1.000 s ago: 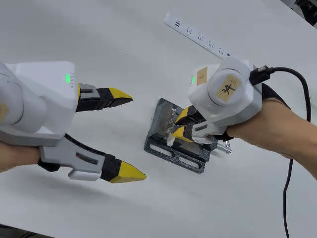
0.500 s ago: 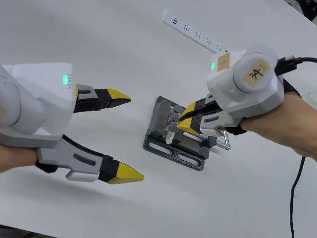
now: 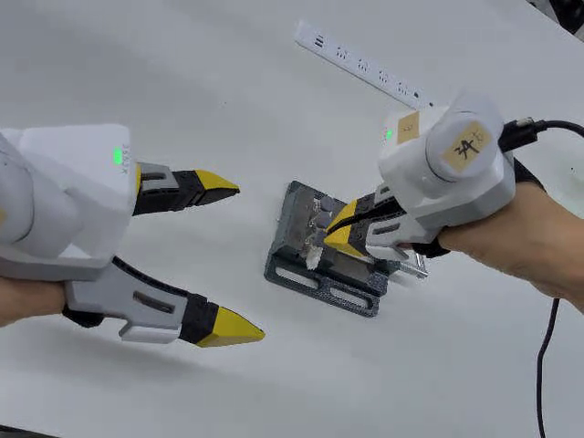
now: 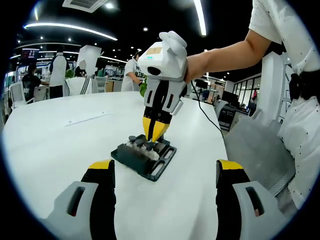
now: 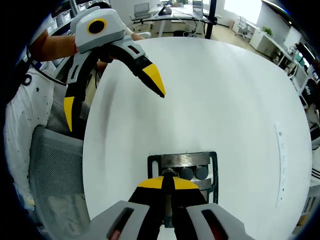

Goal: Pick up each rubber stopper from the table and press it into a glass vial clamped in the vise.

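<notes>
The right gripper (image 3: 336, 239), jaws pressed together, should bear straight down on the rubber stopper (image 5: 170, 173) in the vise (image 3: 315, 285) — left gripper (image 3: 239, 262) spread, at nine o'clock.

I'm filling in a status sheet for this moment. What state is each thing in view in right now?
Left gripper: open, empty, held off to the side of the vise.
Right gripper: shut, tips pointing down at the vise's top.
Vise: flat on the table, holding vials.
Stoppered vials: upright in the vise, dark stoppers on at least two.
Power strip: flat on the table, apart from the vise.
</notes>
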`<action>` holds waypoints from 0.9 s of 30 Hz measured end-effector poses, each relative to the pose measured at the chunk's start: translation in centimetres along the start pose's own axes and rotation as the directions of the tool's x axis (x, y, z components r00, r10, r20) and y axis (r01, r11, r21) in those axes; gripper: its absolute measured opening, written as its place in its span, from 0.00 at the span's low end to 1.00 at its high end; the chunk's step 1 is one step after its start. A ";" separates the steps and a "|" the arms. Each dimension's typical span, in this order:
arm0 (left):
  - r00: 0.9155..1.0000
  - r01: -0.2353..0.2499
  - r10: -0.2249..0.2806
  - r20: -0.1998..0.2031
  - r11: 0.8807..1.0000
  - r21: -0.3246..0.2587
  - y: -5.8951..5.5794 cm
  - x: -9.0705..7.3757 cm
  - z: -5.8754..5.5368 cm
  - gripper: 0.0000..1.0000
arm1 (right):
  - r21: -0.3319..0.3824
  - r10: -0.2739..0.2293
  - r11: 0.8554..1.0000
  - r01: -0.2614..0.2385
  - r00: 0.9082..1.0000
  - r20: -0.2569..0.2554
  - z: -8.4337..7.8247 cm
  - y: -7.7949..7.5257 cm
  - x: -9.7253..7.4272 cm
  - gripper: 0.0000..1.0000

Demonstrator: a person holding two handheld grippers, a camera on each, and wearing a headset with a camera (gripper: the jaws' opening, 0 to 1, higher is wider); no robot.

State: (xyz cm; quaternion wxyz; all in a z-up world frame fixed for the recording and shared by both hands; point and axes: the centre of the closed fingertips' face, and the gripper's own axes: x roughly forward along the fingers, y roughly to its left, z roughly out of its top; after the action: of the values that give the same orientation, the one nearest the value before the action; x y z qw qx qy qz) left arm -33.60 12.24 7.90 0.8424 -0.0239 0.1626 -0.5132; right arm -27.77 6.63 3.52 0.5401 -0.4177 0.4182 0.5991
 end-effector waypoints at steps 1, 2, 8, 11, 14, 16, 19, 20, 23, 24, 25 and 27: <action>1.000 0.001 -0.001 -0.001 1.000 0.000 0.0 0.0 0.0 0.82 | 0.001 0.001 1.000 -0.001 1.000 0.000 0.0 0.0 0.0 0.00; 1.000 0.003 -0.003 -0.002 1.000 0.000 0.0 0.1 0.0 0.82 | 0.003 0.003 1.000 -0.003 1.000 0.001 0.0 0.1 0.1 0.00; 1.000 0.006 -0.006 -0.004 1.000 -0.001 -0.1 0.1 -0.1 0.82 | -0.001 0.003 1.000 -0.003 1.000 -0.002 -0.1 0.1 0.6 0.00; 1.000 0.004 -0.004 -0.001 1.000 -0.003 0.0 0.1 -0.1 0.82 | -0.004 0.000 1.000 0.000 1.000 -0.002 -0.1 0.0 0.6 0.00; 1.000 0.003 -0.003 -0.001 1.000 -0.004 0.0 0.1 -0.1 0.82 | -0.007 0.001 1.000 -0.001 1.000 -0.004 -0.1 0.0 0.6 0.00; 1.000 0.004 -0.004 -0.001 1.000 -0.004 0.0 0.1 -0.1 0.82 | -0.010 0.000 1.000 0.000 1.000 -0.006 -0.1 -0.1 0.6 0.00; 1.000 0.003 -0.003 0.003 1.000 -0.005 0.0 0.2 0.0 0.82 | -0.007 0.003 1.000 -0.003 1.000 -0.007 -0.1 -0.1 0.6 0.00; 1.000 0.002 -0.002 0.003 1.000 -0.004 0.0 0.2 0.0 0.82 | -0.006 0.004 1.000 -0.004 1.000 -0.008 -0.1 -0.1 0.6 0.00; 1.000 0.001 -0.001 0.005 1.000 -0.004 0.1 0.2 0.0 0.82 | -0.031 -0.005 1.000 0.004 1.000 -0.023 0.0 0.0 0.7 0.00; 1.000 0.000 0.000 0.006 1.000 -0.005 0.1 0.3 0.0 0.82 | -0.041 -0.010 0.999 0.009 1.000 -0.030 0.0 0.0 0.7 0.00; 1.000 0.000 0.000 0.008 1.000 -0.006 0.1 0.3 0.1 0.82 | -0.045 -0.011 0.999 0.010 0.999 -0.033 0.0 0.1 0.7 0.00; 1.000 0.000 0.000 0.009 1.000 -0.007 0.1 0.3 0.1 0.82 | -0.033 -0.012 0.999 0.011 0.999 -0.034 -0.1 -0.2 0.7 0.00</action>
State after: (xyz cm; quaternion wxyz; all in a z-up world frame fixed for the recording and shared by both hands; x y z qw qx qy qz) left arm -33.34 12.03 7.90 0.8430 -0.0291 0.1605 -0.5125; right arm -27.57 6.77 2.81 0.5294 -0.4391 0.4152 0.5955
